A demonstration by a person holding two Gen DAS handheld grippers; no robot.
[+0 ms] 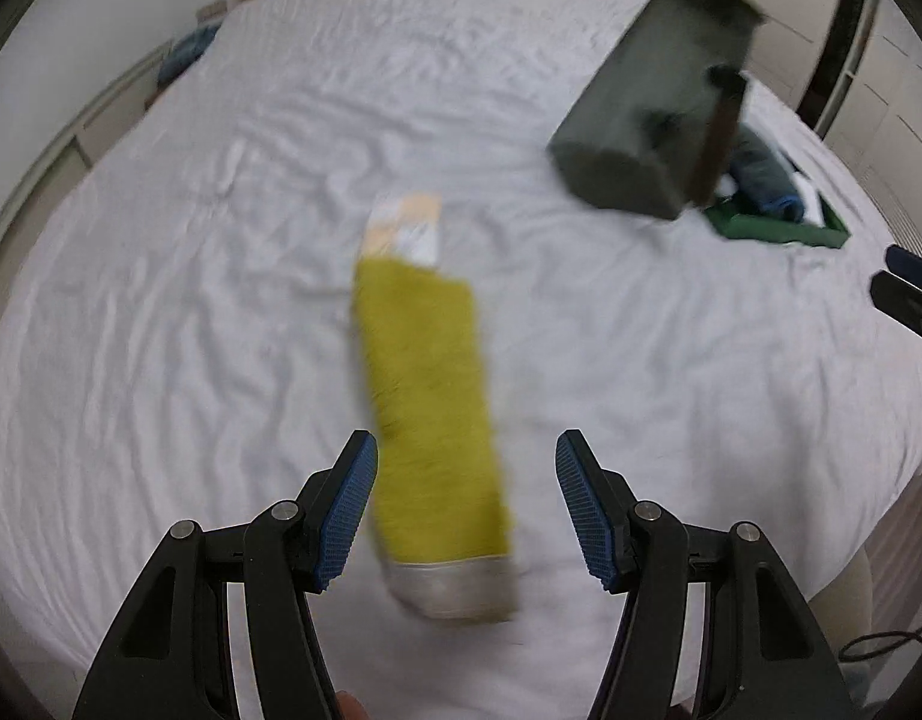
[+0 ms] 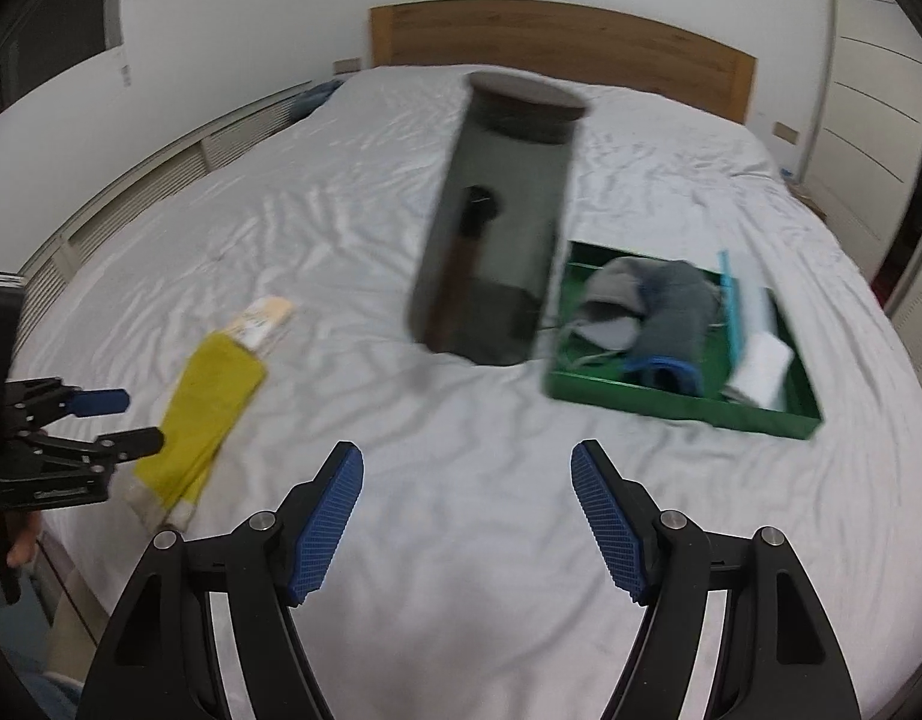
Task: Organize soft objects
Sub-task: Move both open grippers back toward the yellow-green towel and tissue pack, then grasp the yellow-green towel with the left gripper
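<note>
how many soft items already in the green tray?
3 visible: a grey piece at the left of the green tray, a grey-blue roll in the middle, a white folded piece at the right. More may lie hidden underneath.

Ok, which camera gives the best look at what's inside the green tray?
The right wrist view. The green tray sits whole on the bed, with grey and blue rolled cloths and a white piece inside. In the left wrist view the tray is at the far right edge, partly hidden behind the dark canister.
</note>
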